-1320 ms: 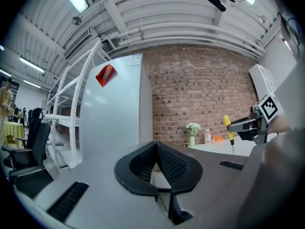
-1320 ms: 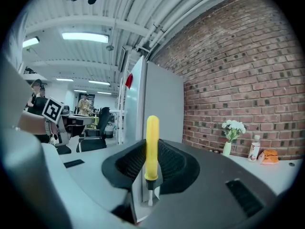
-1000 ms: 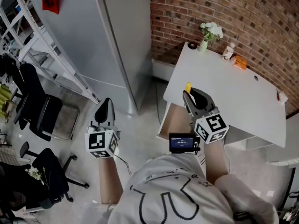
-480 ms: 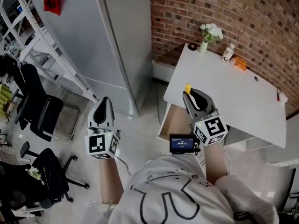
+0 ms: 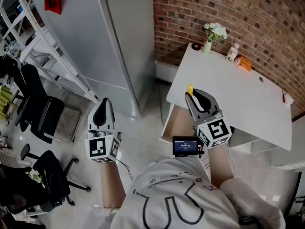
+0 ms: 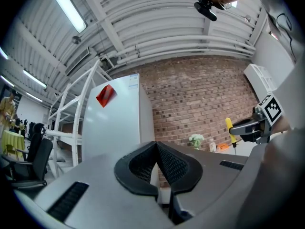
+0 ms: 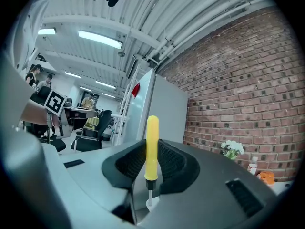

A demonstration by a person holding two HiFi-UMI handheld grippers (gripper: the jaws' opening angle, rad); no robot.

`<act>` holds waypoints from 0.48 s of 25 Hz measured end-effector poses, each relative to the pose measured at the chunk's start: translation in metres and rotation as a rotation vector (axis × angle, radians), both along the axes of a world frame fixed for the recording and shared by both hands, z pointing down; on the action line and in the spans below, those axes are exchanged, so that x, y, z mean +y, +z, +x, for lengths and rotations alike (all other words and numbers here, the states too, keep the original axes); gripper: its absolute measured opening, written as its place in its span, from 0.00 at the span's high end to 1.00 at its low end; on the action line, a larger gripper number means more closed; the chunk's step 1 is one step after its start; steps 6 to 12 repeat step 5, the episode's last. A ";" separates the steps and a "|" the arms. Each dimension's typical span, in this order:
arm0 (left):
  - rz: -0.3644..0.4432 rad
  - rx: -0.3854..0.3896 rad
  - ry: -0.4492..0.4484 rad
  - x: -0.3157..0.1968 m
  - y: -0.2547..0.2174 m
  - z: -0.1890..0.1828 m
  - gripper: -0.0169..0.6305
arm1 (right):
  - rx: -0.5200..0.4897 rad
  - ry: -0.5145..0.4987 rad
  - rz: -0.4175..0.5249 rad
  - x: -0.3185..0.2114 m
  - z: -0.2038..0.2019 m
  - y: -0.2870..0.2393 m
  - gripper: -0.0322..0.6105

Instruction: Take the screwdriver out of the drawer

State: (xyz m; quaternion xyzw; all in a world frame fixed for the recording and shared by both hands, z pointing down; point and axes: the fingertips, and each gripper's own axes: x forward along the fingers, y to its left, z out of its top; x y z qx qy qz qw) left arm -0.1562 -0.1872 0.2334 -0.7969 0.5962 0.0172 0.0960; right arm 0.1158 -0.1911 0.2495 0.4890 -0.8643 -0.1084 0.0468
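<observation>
Yellow plastic marks the task's thing: a slim yellow-handled screwdriver (image 7: 152, 147) stands upright between the dark ribbed pads of the right gripper (image 7: 152, 165). The jaws are closed onto the lower part of its handle. Its thin metal shaft points back into the gap towards the gripper body, and the rounded handle end sticks out past the fingertips. In the head view this gripper (image 5: 195, 99) hangs over the near left edge of the white table (image 5: 238, 99). The screwdriver (image 5: 190, 89) is raised clear of the open, light-brown drawer (image 5: 175, 124) that juts out below that edge.

The left gripper (image 6: 156, 165) has its jaws pressed together with nothing between them. It hovers over the floor, well to the left of the table (image 5: 102, 112).

At the table's far edge stand a small vase of white flowers (image 5: 213, 34), a small bottle (image 5: 232, 53) and an orange object (image 5: 244, 63). The red brick wall (image 5: 257, 13) is behind them.

The lifting-out step looks all but done, since the tool is above drawer level. The next move probably calls for a steady clamp, because the smooth round handle could pivot. It also needs a bare patch of tabletop to lay the screwdriver on. The free left gripper could then push the drawer shut.
</observation>
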 end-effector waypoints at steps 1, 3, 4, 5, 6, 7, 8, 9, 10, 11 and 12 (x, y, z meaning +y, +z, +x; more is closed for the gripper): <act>0.002 0.001 0.000 0.001 -0.001 0.000 0.96 | 0.001 0.000 0.001 0.001 0.000 -0.001 0.83; 0.004 0.000 0.000 0.002 -0.003 0.000 0.96 | 0.000 0.001 0.001 0.001 0.001 -0.002 0.83; 0.005 -0.001 -0.001 0.002 -0.003 0.000 0.96 | 0.000 0.002 0.002 0.002 0.002 -0.003 0.83; 0.005 -0.002 -0.001 0.002 -0.004 0.000 0.96 | -0.001 0.002 0.002 0.002 0.002 -0.004 0.83; 0.005 -0.002 -0.001 0.002 -0.004 0.000 0.96 | -0.001 0.002 0.002 0.002 0.002 -0.004 0.83; 0.005 -0.002 -0.001 0.002 -0.004 0.000 0.96 | -0.001 0.002 0.002 0.002 0.002 -0.004 0.83; 0.005 -0.002 -0.001 0.002 -0.004 0.000 0.96 | -0.001 0.002 0.002 0.002 0.002 -0.004 0.83; 0.005 -0.002 -0.001 0.002 -0.004 0.000 0.96 | -0.001 0.002 0.002 0.002 0.002 -0.004 0.83; 0.005 -0.002 -0.001 0.002 -0.004 0.000 0.96 | -0.001 0.002 0.002 0.002 0.002 -0.004 0.83; 0.005 -0.002 -0.001 0.002 -0.004 0.000 0.96 | -0.001 0.002 0.002 0.002 0.002 -0.004 0.83; 0.005 -0.002 -0.001 0.002 -0.004 0.000 0.96 | -0.001 0.002 0.002 0.002 0.002 -0.004 0.83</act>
